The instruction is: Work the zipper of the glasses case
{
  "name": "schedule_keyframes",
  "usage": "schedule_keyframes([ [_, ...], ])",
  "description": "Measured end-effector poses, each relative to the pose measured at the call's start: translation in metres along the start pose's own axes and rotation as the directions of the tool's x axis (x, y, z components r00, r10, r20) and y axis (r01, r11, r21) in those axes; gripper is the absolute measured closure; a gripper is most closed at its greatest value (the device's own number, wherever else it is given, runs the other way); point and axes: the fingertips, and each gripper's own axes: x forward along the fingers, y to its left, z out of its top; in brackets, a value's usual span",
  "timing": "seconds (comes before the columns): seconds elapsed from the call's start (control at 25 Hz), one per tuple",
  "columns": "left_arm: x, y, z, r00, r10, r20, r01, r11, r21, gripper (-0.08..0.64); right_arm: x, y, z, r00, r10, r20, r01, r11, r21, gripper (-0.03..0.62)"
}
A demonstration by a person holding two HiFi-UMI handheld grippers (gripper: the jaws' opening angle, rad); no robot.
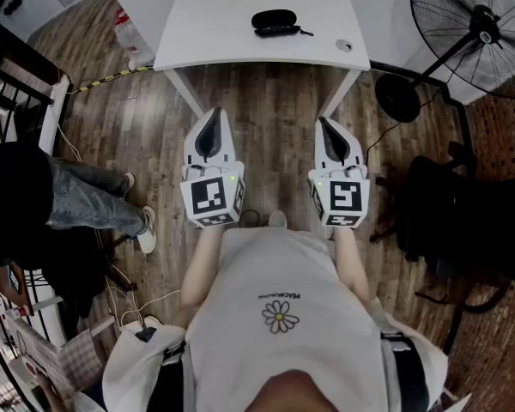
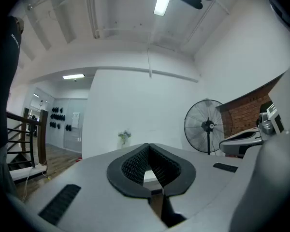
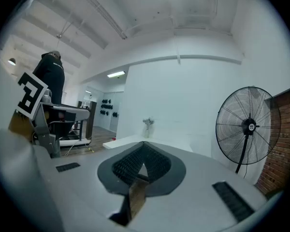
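Note:
A black glasses case [image 1: 275, 21] lies on the white table [image 1: 215, 33], toward its far middle, with a small zipper pull sticking out to its right. Both grippers hang well short of the table, over the wooden floor. My left gripper [image 1: 213, 117] is shut with nothing between its jaws. My right gripper [image 1: 324, 123] is shut and empty too. In the left gripper view my left gripper [image 2: 148, 146] points level at a white wall. The right gripper view has my right gripper [image 3: 144, 145] meeting at the tips. The case does not show in either gripper view.
A standing fan [image 1: 481, 28] is at the table's right, also visible as a fan [image 2: 206, 126] and a fan [image 3: 246, 129]. A black chair [image 1: 463, 221] stands at my right. A person in jeans [image 1: 77, 200] stands at left. A small white object [image 1: 344, 45] lies near the table's right corner.

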Motion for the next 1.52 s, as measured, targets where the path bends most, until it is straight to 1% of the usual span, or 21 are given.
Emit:
schedule_keyframes([
  [0.36,-0.004,0.000,-0.005,1.000,0.005,-0.008,-0.004,1.000,0.021,0.546,-0.002,-0.003,-0.007,1.000,-0.005,-0.011,0.005,1.000,0.016,0.589],
  [0.56,-0.007,0.001,-0.008,1.000,0.013,-0.014,-0.013,0.999,0.033,0.546,-0.006,-0.006,-0.010,1.000,-0.002,-0.001,0.002,0.998,0.061,0.589],
  [0.68,-0.008,-0.001,-0.008,1.000,0.018,-0.008,-0.018,0.999,0.038,0.546,-0.007,-0.010,-0.013,1.000,0.000,-0.003,0.000,0.998,0.064,0.589],
  [0.84,-0.017,-0.005,-0.009,1.000,0.025,-0.003,-0.025,1.000,0.005,0.546,-0.012,-0.010,-0.022,1.000,0.016,-0.020,-0.014,0.998,0.059,0.589],
  [1.08,-0.017,0.000,-0.017,0.999,0.043,-0.019,-0.043,0.999,-0.012,0.546,-0.010,-0.004,-0.027,0.998,0.053,-0.030,-0.051,0.997,0.052,0.588],
  [1.32,0.012,0.004,-0.016,1.000,0.025,-0.001,-0.025,1.000,-0.009,0.546,0.010,-0.008,-0.025,0.998,0.062,-0.017,-0.062,0.997,0.039,0.588],
  [1.52,0.063,0.013,-0.021,1.000,0.014,0.010,-0.014,0.999,-0.046,0.546,0.040,-0.032,-0.024,0.999,0.034,-0.009,-0.034,0.999,0.018,0.589],
])
